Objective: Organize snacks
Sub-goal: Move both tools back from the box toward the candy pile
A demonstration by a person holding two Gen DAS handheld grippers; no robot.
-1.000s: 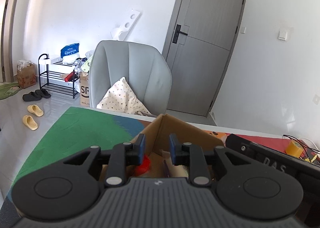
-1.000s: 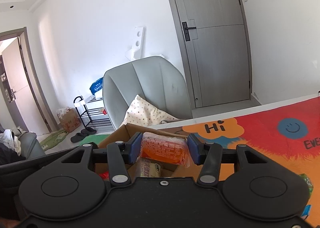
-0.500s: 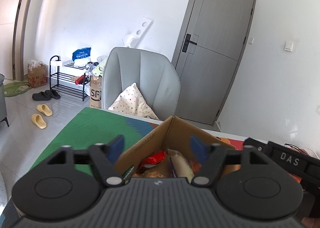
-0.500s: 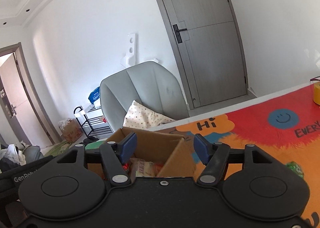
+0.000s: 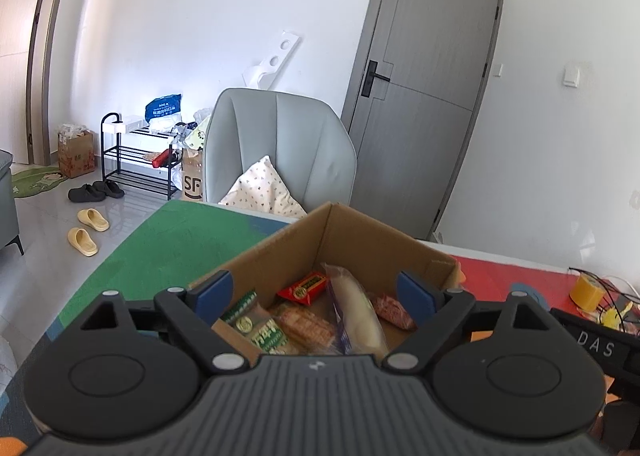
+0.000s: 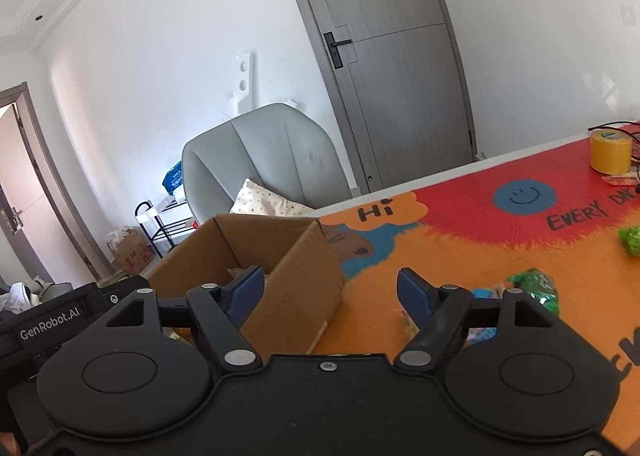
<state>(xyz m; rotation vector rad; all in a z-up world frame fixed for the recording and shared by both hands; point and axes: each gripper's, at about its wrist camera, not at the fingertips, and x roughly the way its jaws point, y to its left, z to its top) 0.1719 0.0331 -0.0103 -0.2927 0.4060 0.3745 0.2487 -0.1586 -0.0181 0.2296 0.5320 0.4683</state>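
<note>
A brown cardboard box (image 5: pixel 360 232) stands on the colourful table mat and holds several snack packets: a red one (image 5: pixel 306 287), a long pale one (image 5: pixel 358 312) and a green-labelled one (image 5: pixel 260 330). My left gripper (image 5: pixel 316 294) hangs over the box's near side, jaws still opening, nothing gripped. In the right wrist view the same box (image 6: pixel 296 272) sits left of centre. My right gripper (image 6: pixel 332 294) is above its right wall, jaws opening and empty. Green-wrapped snacks (image 6: pixel 534 288) lie on the mat to the right.
A yellow tape roll (image 6: pixel 610 152) stands with cables at the table's far right. Another green packet (image 6: pixel 630 240) lies near the right edge. A grey chair (image 5: pixel 276 148) with a spotted cushion stands behind the table. The other gripper's black body (image 6: pixel 52 320) is at left.
Both grippers opened wide. The right one let go of the orange snack packet and swung right, off the box. The left one pulled back from the box, showing the packets inside.
</note>
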